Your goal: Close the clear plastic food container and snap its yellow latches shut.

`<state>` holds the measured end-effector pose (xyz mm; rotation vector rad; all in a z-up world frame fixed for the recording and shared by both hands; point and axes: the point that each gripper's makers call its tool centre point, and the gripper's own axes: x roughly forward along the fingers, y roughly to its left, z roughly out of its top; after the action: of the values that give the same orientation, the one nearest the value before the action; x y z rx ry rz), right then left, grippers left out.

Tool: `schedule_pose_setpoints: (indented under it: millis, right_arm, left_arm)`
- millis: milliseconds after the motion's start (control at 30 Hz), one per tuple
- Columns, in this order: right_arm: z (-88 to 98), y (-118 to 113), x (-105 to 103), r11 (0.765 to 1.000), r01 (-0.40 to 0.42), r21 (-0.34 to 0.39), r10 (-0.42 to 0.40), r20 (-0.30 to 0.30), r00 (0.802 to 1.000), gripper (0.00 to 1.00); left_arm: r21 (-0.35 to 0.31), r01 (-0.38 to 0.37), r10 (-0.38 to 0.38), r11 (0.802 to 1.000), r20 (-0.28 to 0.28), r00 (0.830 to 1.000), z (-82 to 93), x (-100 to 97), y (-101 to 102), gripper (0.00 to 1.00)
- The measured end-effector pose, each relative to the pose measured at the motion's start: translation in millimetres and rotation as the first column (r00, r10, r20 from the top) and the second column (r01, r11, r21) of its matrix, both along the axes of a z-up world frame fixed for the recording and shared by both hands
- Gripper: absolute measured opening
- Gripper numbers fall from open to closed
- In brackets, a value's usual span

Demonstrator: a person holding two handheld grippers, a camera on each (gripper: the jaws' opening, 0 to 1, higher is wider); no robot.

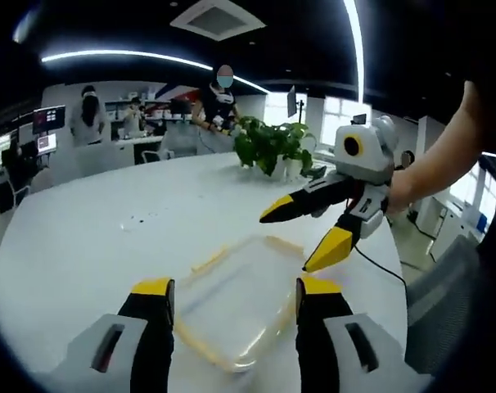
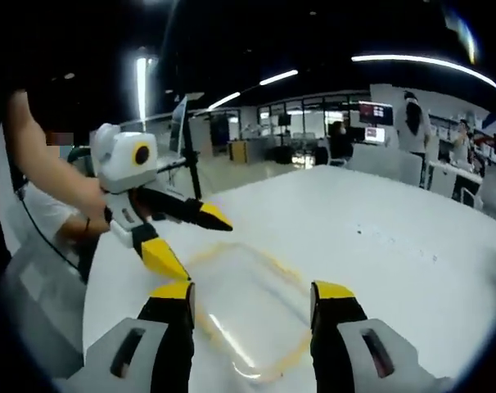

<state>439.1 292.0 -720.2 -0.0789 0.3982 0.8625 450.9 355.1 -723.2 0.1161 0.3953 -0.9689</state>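
Note:
A clear plastic food container [image 1: 232,307] with yellow latches [image 1: 209,260] along its edges lies flat on the white table [image 1: 109,237]. In the left gripper view, my left gripper [image 1: 236,286] is open, its jaws standing to either side of the container's near end, above it. My right gripper [image 1: 290,241] comes in from the right, open, its yellow tips over the container's far right corner. In the right gripper view, the right gripper [image 2: 252,291] is open over the container [image 2: 248,307], and the left gripper [image 2: 200,250] is open at its left edge. Blur hides whether the lid is seated.
A potted plant [image 1: 272,147] stands at the far side of the table. The table edge [image 1: 395,278] runs close on the right of the left gripper view. A person's arm [image 1: 436,168] holds the right gripper. People and desks [image 1: 88,115] fill the office behind.

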Motion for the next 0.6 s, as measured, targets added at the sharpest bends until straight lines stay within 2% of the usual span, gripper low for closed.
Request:
schedule_pose_setpoints:
  millis: [67, 167, 233, 367, 600]
  right_arm:
    - [-1.3, 0.3, -1.5, 1.000, 0.001, -0.011, -0.001, 0.007, 1.000, 0.59]
    - [-1.5, 0.2, -1.9, 1.000, 0.004, -0.006, -0.004, 0.004, 1.000, 0.59]
    - [-1.4, 0.1, -2.0, 1.000, 0.005, -0.008, -0.005, 0.005, 1.000, 0.59]
    - [0.3, -0.9, -1.6, 1.000, 0.017, -0.006, -0.017, 0.010, 1.000, 0.59]
    - [1.6, -3.4, -3.6, 0.999, 0.038, -0.006, -0.038, 0.022, 0.999, 0.61]
  left_arm:
    - [-0.012, 0.000, 0.000, 1.000, -0.016, 1.000, -0.2, -1.6, 0.2, 0.59]
    - [-0.005, -0.007, 0.007, 1.000, -0.002, 1.000, -0.9, -1.8, 1.8, 0.59]
    - [-0.017, -0.021, 0.021, 1.000, -0.019, 1.000, -1.9, -2.2, 3.1, 0.59]
    - [-0.045, -0.042, 0.041, 0.998, -0.016, 0.999, 1.4, -2.7, 4.7, 0.59]
    - [-0.051, -0.072, 0.072, 0.996, -0.006, 0.997, 1.7, -4.6, 9.3, 0.58]
